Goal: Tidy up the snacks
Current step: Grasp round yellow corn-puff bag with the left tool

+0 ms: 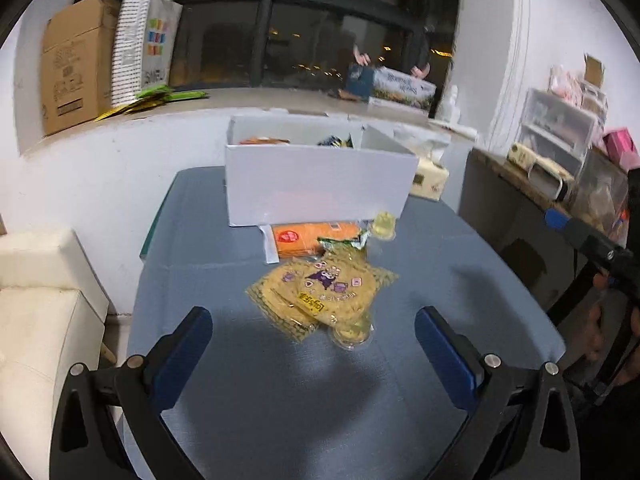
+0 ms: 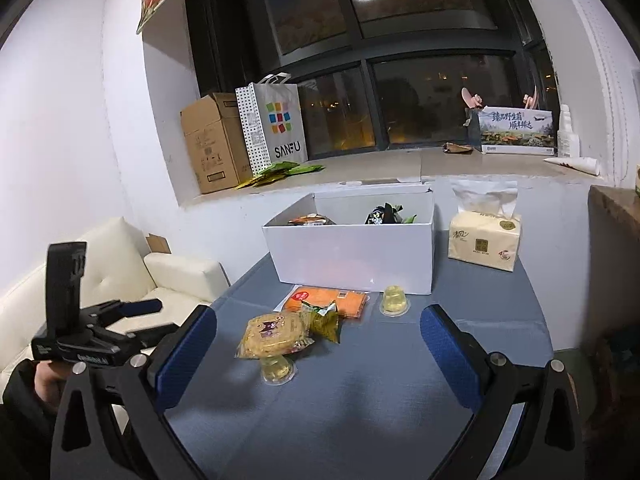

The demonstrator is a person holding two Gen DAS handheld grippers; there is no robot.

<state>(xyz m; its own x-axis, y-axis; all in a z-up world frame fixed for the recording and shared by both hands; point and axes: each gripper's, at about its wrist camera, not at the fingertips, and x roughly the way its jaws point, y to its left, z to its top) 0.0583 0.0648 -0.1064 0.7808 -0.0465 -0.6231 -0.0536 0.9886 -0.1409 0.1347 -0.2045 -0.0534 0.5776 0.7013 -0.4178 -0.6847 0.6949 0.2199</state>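
Several snack packets inside white box (image 2: 352, 256); more outside.

My left gripper (image 1: 314, 334) hangs wide apart over the yellow cookie bag (image 1: 320, 296); orange packet (image 1: 312, 238) touches white box (image 1: 316, 184) beyond.

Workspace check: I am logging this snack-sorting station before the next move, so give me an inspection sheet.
Surface: grey-blue table, bare in front.
Job's things: white box open, some snacks already inside; outside it lie an orange packet, a green wrapper, a yellow cookie bag and two jelly cups.
Clutter: tissue pack beside the box.
Grippers: left claw open, empty; right claw open, empty.
Cables: nothing seen.
Surroundings: sill with cardboard box and shopping bag; cream sofa.
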